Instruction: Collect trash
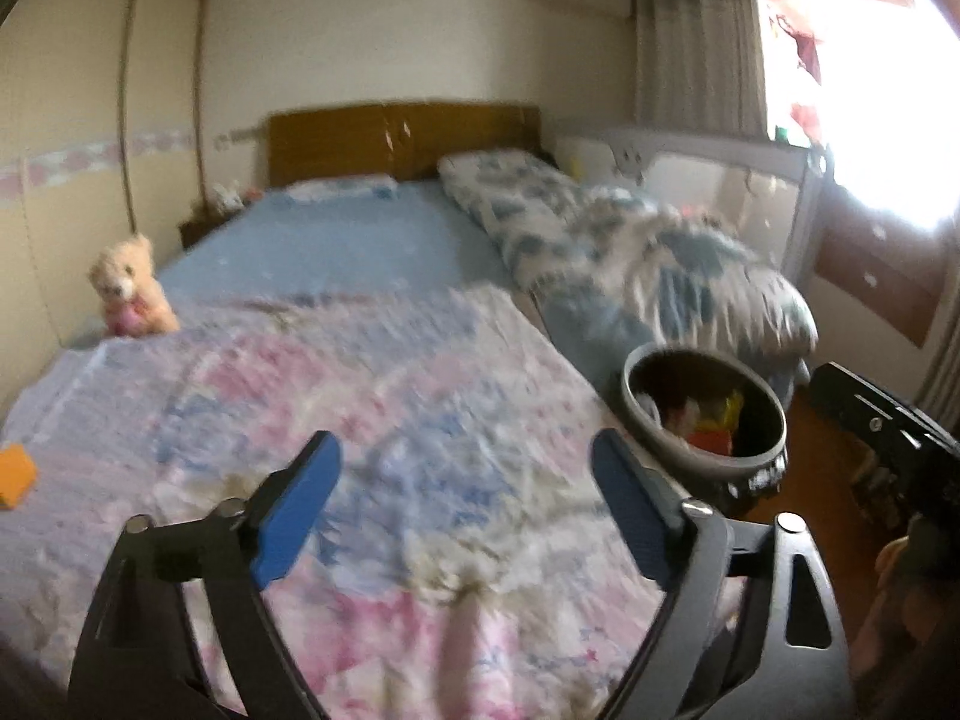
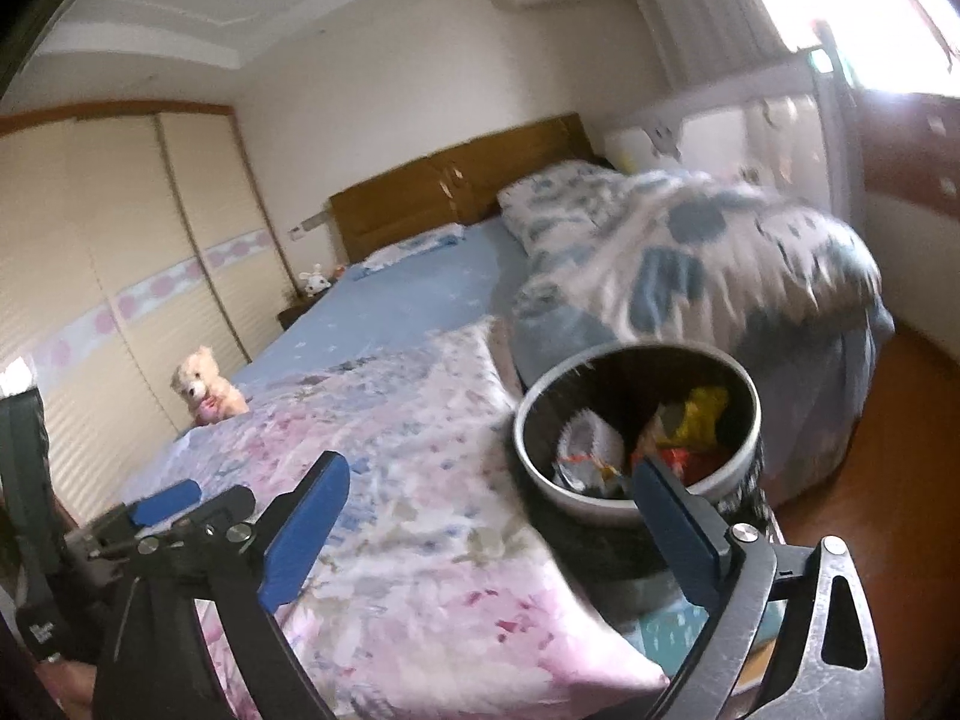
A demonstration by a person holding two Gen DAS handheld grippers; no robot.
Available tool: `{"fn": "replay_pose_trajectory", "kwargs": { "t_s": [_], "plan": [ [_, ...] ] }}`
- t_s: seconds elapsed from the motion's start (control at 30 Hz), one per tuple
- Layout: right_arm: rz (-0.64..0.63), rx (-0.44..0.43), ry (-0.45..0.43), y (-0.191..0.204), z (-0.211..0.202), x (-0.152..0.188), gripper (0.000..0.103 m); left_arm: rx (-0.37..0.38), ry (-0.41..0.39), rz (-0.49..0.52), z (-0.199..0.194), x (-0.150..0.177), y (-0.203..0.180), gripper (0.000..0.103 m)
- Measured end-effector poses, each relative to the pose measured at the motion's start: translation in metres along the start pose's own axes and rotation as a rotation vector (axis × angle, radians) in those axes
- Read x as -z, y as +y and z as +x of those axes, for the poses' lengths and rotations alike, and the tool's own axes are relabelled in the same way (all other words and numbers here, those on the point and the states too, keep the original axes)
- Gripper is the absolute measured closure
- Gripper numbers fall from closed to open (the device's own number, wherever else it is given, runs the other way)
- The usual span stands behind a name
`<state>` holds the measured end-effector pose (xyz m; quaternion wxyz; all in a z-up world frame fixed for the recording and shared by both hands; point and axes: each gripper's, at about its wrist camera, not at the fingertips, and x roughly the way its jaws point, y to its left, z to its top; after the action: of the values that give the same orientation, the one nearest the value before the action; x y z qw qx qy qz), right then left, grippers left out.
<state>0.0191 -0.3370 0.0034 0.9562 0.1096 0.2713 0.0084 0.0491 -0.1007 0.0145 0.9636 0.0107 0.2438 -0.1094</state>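
With both grippers empty, fingers spread wide, the trash bin (image 2: 636, 426) stands beside the bed's (image 1: 372, 396) foot corner, directly ahead of the right gripper (image 2: 486, 534), rightward of the left gripper (image 1: 462, 516).

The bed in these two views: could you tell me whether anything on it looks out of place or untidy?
An orange block lies alone on the floral quilt near the bed's left edge, possibly uncollected trash. The blue-patterned duvet is bunched in a heap on the right side. The trash bin stands upright, nothing spilled.
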Motion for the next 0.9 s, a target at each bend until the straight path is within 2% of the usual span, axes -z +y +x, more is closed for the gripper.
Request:
{"fn": "replay_pose_trajectory", "kwargs": {
  "t_s": [0.03, 0.1, 0.23, 0.5, 0.9],
  "plan": [
    [-0.018, -0.001, -0.014, 0.005, -0.003, -0.003, 0.003, -0.01, -0.026, -0.009, -0.006, -0.003, 0.003, 0.0],
    [-0.07, -0.012, -0.069, 0.017, -0.015, -0.015, 0.0, -0.038, -0.085, -0.026, -0.02, -0.008, 0.008, 0.0],
    [-0.121, -0.02, -0.111, 0.029, -0.019, -0.028, 0.0, -0.103, -0.123, -0.005, -0.026, -0.01, 0.012, 0.0],
    [-0.099, -0.039, -0.111, 0.029, 0.002, -0.014, 0.0, -0.19, -0.135, 0.021, -0.021, 0.002, 0.013, 0.0],
    [-0.119, -0.034, -0.099, 0.031, 0.021, 0.005, 0.0, -0.223, -0.13, 0.014, -0.018, 0.008, 0.019, 0.0]
  ]
}}
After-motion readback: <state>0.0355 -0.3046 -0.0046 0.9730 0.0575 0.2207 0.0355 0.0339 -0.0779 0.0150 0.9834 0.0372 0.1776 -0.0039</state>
